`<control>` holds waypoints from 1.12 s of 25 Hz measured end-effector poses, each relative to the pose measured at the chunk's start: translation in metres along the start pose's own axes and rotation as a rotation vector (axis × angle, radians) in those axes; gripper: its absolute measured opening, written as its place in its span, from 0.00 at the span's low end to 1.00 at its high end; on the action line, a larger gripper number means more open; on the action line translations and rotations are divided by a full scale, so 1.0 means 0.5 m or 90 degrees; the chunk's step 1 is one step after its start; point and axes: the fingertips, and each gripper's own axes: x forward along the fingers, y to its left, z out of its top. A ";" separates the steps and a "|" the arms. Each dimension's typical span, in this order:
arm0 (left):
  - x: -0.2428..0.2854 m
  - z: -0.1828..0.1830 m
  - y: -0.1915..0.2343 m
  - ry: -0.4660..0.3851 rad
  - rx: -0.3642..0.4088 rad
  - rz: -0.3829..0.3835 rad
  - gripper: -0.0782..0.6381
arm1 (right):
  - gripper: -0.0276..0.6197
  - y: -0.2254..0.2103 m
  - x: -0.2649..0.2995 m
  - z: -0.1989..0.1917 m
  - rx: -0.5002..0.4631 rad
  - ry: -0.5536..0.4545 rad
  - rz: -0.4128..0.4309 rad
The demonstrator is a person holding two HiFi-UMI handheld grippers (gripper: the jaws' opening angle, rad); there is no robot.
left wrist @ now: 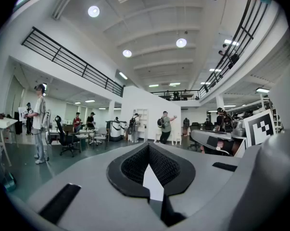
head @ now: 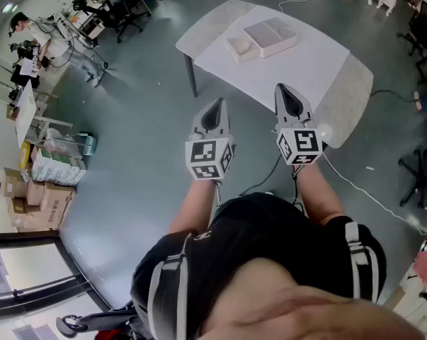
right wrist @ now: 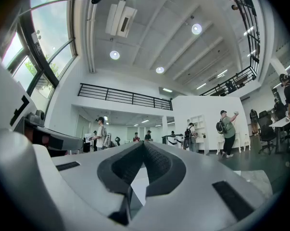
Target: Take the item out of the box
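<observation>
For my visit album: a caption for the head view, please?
Left gripper and right gripper, both shut, held before a white table with a white box.

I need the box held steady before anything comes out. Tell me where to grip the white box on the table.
Probably its near rim, from above on the person's side: the white box lies flat and low on the table, so only its thin edge would fit between two jaws. Finer detail is too small to tell.

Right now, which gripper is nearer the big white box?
Right. The right gripper is at the table's near edge, short of the box; the left gripper is farther off, over the floor.
</observation>
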 end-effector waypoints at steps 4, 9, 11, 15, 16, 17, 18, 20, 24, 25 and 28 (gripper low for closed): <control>0.005 -0.012 -0.007 0.004 -0.004 0.006 0.13 | 0.06 -0.008 -0.013 0.000 0.008 -0.005 0.000; 0.015 -0.018 -0.029 0.011 0.001 0.001 0.13 | 0.06 -0.018 -0.019 -0.003 0.011 0.004 0.008; 0.019 -0.020 -0.042 0.012 0.000 -0.004 0.13 | 0.06 -0.018 -0.025 -0.007 0.016 0.008 0.021; 0.031 -0.023 -0.075 0.010 0.001 -0.011 0.13 | 0.06 -0.036 -0.041 -0.012 0.012 0.012 0.031; 0.035 -0.025 -0.084 0.010 0.001 -0.012 0.13 | 0.06 -0.044 -0.045 -0.013 0.011 0.012 0.032; 0.038 -0.027 -0.095 0.010 0.001 -0.011 0.13 | 0.06 -0.053 -0.049 -0.014 0.011 0.012 0.034; 0.042 -0.029 -0.104 0.010 0.001 -0.011 0.13 | 0.06 -0.061 -0.053 -0.013 0.013 0.011 0.038; 0.045 -0.032 -0.121 0.011 -0.002 -0.008 0.13 | 0.06 -0.072 -0.062 -0.010 0.018 0.003 0.051; 0.042 -0.042 -0.131 0.011 -0.012 0.002 0.13 | 0.06 -0.073 -0.074 -0.005 0.018 -0.011 0.072; 0.043 -0.044 -0.132 0.013 -0.013 0.004 0.13 | 0.06 -0.074 -0.072 -0.006 0.018 -0.011 0.073; 0.051 -0.048 -0.135 0.014 -0.010 0.006 0.13 | 0.06 -0.081 -0.068 -0.012 0.017 -0.007 0.080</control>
